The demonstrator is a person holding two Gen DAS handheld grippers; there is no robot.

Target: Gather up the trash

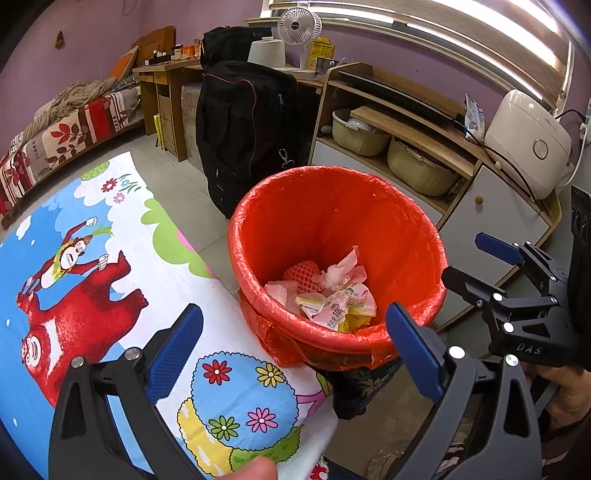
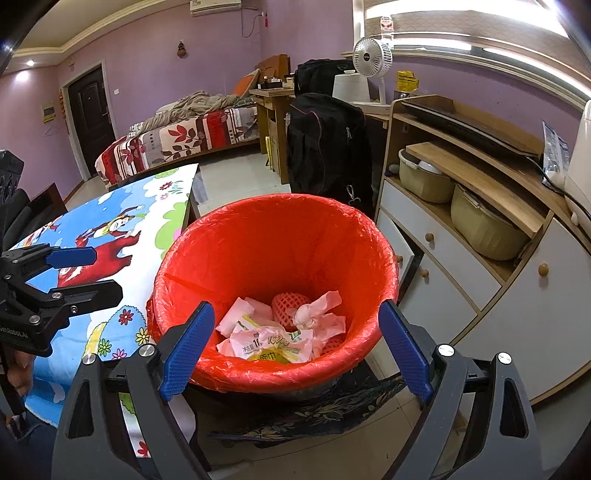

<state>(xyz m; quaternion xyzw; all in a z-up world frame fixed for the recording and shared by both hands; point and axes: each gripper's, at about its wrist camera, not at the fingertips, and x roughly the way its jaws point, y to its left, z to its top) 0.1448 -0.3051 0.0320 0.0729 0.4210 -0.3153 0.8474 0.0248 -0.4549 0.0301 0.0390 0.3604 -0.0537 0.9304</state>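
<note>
Two blue-padded fingers of the left gripper [image 1: 295, 350] fill the bottom of the left wrist view, spread wide with nothing between them. Beyond them stands one bin lined with a red bag [image 1: 332, 236], just beside the edge of the table [image 1: 110, 258] with its cartoon bear cloth. Inside the bin lies the trash [image 1: 332, 291]: one red foam fruit net, one printed yellow-and-white wrapper and several crumpled pink-white tissues (their exact count is hard to tell). At the right edge the right gripper [image 1: 480, 258] appears side-on, its two fingers parted and empty. Behind the bin stand one black suitcase [image 1: 243, 129], one white rice cooker [image 1: 528, 140] and one small fan [image 1: 299, 26].

From the right wrist view, the right gripper [image 2: 295, 347] again shows two blue fingers held apart, framing the near rim of the red bag [image 2: 258, 240] without touching it. Trash [image 2: 284, 328] rests at the bin's bottom. On the left, over the table [image 2: 155, 221], the left gripper [image 2: 92, 273] hangs parted and empty. Two beige pots [image 2: 480, 218] sit on the cabinet shelf.
</note>
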